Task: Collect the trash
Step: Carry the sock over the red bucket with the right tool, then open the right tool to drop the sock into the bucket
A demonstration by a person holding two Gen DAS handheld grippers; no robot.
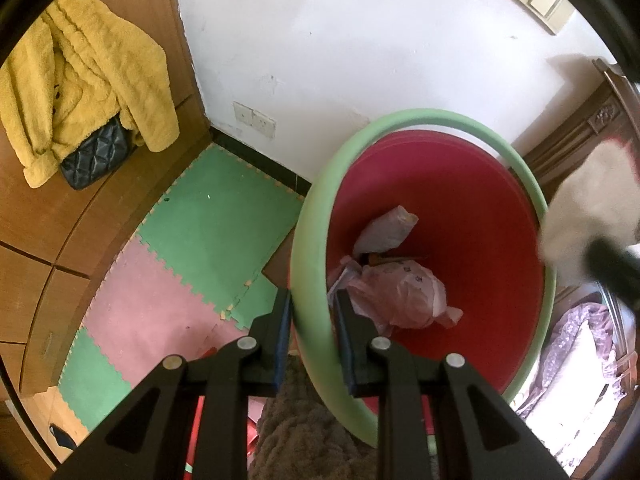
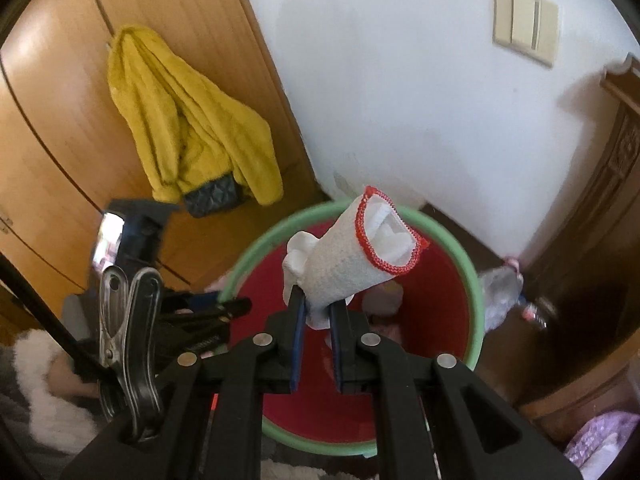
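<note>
A red bin with a green rim [image 1: 316,248] hangs tilted in the left wrist view, my left gripper [image 1: 314,312] shut on its rim, one finger outside and one inside. Crumpled plastic bags [image 1: 400,292] and a white wrapper [image 1: 386,230] lie inside it. In the right wrist view my right gripper [image 2: 318,308] is shut on a white cloth glove with a red cuff [image 2: 356,256], stuffed with white tissue, held just above the bin's opening [image 2: 476,280]. The glove shows blurred at the right edge of the left wrist view [image 1: 584,216].
A yellow fleece jacket [image 2: 188,120] and a dark quilted bag [image 2: 214,198] hang on a wooden wardrobe [image 1: 48,216]. Green and pink foam mats [image 1: 192,240] cover the floor. A white wall [image 1: 360,40] stands behind, dark wooden furniture [image 2: 600,200] to the right.
</note>
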